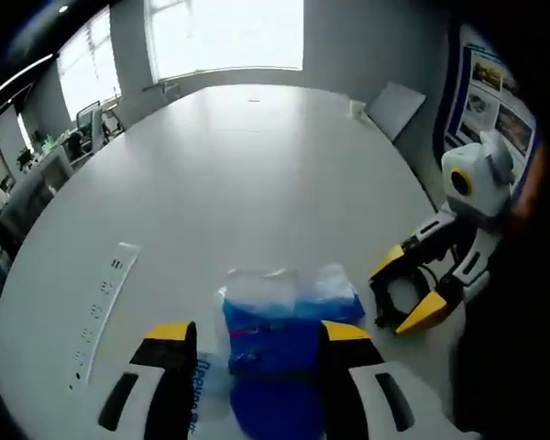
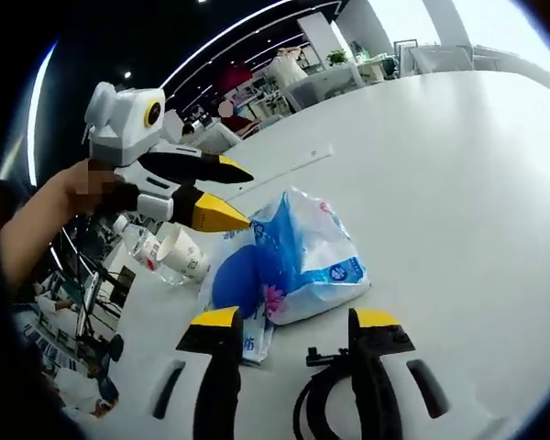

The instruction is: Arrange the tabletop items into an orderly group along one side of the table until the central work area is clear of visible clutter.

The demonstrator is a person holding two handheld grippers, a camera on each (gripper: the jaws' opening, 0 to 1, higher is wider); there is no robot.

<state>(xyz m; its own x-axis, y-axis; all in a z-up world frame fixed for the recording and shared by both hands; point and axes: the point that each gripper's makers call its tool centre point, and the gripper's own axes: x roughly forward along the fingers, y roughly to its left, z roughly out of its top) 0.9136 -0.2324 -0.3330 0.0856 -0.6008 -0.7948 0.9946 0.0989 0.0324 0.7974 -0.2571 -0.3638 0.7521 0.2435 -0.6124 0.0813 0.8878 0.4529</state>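
A blue and white plastic pack (image 1: 280, 316) lies on the white table (image 1: 257, 165), between the open yellow-tipped jaws of my left gripper (image 1: 258, 332). In the right gripper view the same pack (image 2: 298, 257) lies just ahead of my right gripper (image 2: 296, 319), which stands open with a black cable loop (image 2: 316, 390) low between its jaws. My left gripper (image 2: 241, 197) comes in there from the left, hovering at the pack's far edge. In the left gripper view my right gripper (image 1: 410, 291) sits to the right of the pack, the black cable (image 1: 392, 298) inside its jaws.
A long white power strip (image 1: 101, 312) lies flat at the table's left side. A paper cup (image 2: 183, 257) and a clear plastic bottle (image 2: 137, 240) sit by the table edge behind the pack. Office chairs and desks stand beyond the table.
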